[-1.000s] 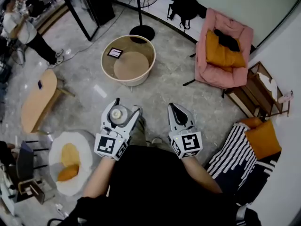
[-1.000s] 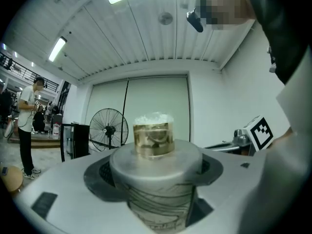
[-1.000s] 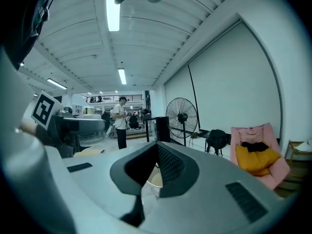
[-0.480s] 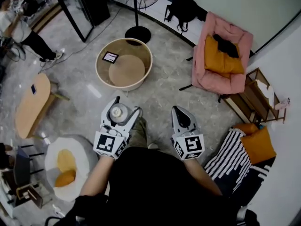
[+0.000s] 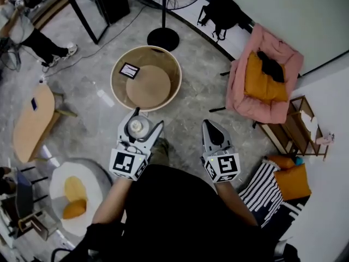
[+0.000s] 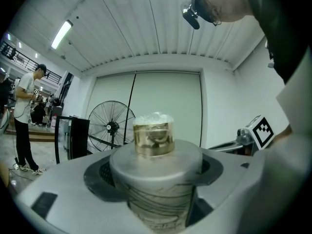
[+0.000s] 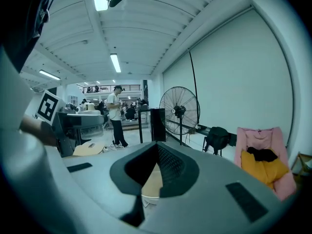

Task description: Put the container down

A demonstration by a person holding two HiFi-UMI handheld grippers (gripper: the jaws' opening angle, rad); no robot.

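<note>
A pale container with a grey lid and a gold cap stands upright between the jaws of my left gripper, which is shut on it. In the left gripper view the container body fills the gap between the jaws. My right gripper is level with the left one and to its right, with its jaws shut and nothing between them. Just beyond both grippers, on the stone floor, stands a round wooden table with a raised rim. In the right gripper view the table shows through the jaw gap.
A small dark card lies on the round table. A fan stand base is behind it. A pink chair and a wooden rack are at the right, an oval wooden table and a white pouffe at the left. A person stands far left.
The view has moved forward, so the round table now lies closer to both grippers. The left gripper still holds the container and the right stays shut.
</note>
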